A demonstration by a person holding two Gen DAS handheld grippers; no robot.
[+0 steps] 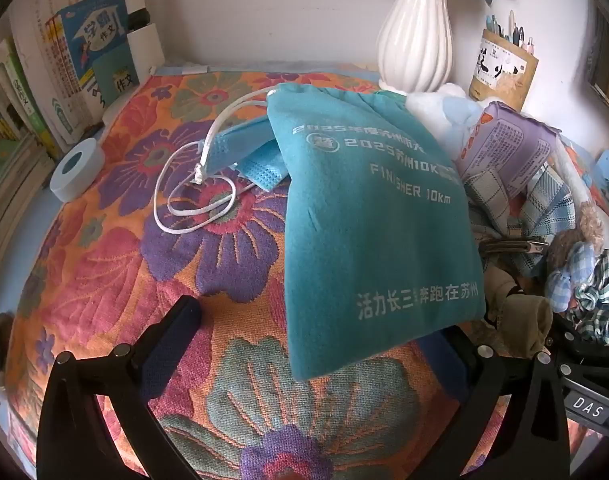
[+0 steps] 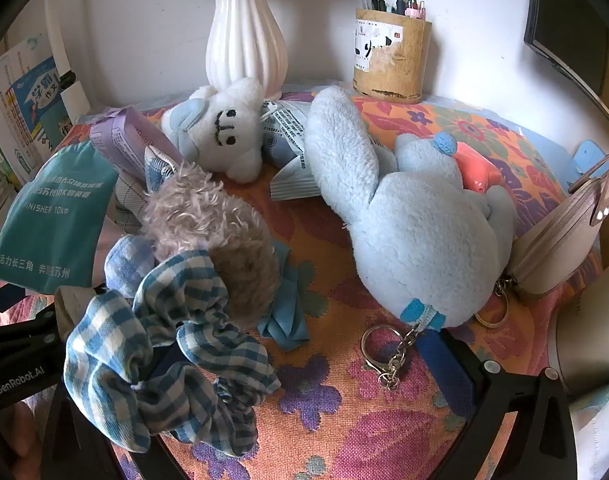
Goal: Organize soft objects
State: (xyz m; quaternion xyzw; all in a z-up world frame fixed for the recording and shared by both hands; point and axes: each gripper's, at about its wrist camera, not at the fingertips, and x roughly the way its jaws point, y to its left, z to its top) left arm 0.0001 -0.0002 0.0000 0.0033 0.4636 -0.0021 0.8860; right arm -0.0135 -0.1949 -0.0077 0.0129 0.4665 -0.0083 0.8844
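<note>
Both jaws apart, teal pouch (image 1: 376, 216) hiding left fingertip, scrunchie (image 2: 160, 356) covering right's

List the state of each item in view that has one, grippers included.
Left gripper: open, teal pouch's lower edge between its fingers.
Right gripper: open, scrunchie draped over its left finger.
Teal pouch: flat, drawstring end closed.
Face mask: folded, partly under the pouch.
Checked scrunchie: bunched.
Blue plush: lying down, keyring attached.
White plush: lying on its side.
</note>
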